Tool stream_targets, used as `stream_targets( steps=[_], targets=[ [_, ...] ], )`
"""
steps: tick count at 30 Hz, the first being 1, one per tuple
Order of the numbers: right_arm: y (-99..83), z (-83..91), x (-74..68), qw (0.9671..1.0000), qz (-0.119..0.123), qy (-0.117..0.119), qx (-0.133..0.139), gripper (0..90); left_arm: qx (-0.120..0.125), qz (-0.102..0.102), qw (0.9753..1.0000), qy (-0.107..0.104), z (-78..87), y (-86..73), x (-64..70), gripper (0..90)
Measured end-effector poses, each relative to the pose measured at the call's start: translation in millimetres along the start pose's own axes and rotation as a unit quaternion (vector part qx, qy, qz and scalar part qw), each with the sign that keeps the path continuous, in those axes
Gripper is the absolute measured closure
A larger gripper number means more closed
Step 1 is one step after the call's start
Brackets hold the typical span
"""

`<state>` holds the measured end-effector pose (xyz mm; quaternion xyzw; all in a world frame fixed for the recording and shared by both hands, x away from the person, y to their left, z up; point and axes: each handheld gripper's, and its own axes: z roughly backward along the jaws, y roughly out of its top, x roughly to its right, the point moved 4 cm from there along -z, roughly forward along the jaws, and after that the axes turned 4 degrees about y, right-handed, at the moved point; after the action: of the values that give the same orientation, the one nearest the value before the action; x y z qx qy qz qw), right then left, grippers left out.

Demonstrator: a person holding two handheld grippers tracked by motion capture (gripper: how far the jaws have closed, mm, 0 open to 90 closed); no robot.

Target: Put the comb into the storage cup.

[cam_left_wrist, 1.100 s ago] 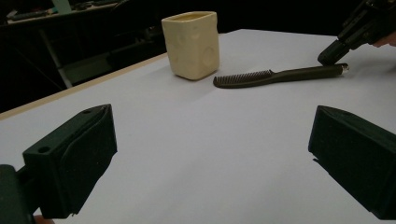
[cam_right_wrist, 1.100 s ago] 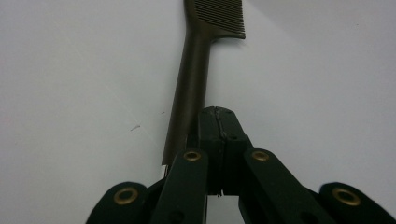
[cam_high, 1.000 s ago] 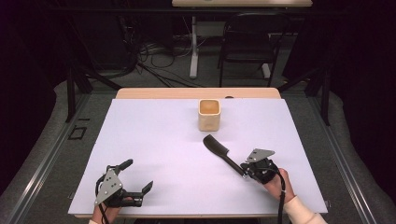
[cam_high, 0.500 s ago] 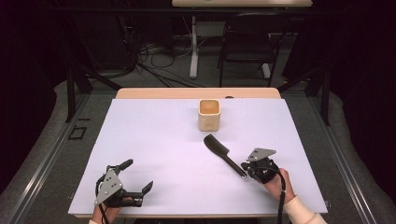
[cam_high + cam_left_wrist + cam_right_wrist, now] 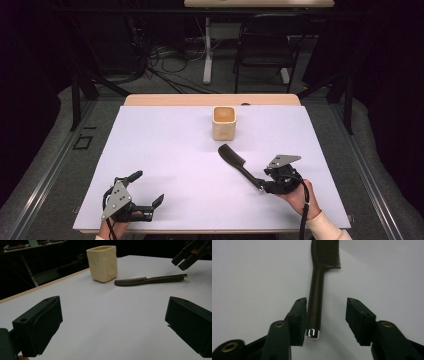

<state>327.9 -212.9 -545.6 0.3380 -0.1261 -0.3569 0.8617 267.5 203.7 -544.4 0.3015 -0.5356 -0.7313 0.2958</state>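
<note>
So colour-wise: the comb (image 5: 318, 287) is a dark brown, nearly black from above, with a shiny silver cap on the handle end. The cup (image 5: 102, 263) is a pale cream yellow with faint round dimples on its sides, a bit more orange-tan inside. Both grippers, left (image 5: 145, 197) and right (image 5: 326, 317), are matte black with little brass-coloured rivets, and each carries a grey plate on top. The table (image 5: 165, 150) has a plain white cover, no pattern, with a light wood edge at the far side.

One comb (image 5: 239, 165); one cream cup (image 5: 224, 122); two hand-held grippers, left (image 5: 145, 196) and right (image 5: 264, 184); one tabletop (image 5: 165, 150).
</note>
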Motion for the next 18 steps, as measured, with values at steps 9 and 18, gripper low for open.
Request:
stream_targets(
  steps=[9, 18],
  targets=[
    [12.6, 9.4, -5.8, 0.9992, 0.019, 0.017, -0.030, 23.0, -0.003, -0.001, 1.0000, 0.001, -0.6, -0.3, 0.1, 1.0],
    [21.4, 11.2, -8.7, 0.9983, 0.023, 0.021, -0.049, 14.5, -0.004, -0.001, 1.0000, 0.004, -0.5, -0.4, -0.4, 1.0]
  ],
)
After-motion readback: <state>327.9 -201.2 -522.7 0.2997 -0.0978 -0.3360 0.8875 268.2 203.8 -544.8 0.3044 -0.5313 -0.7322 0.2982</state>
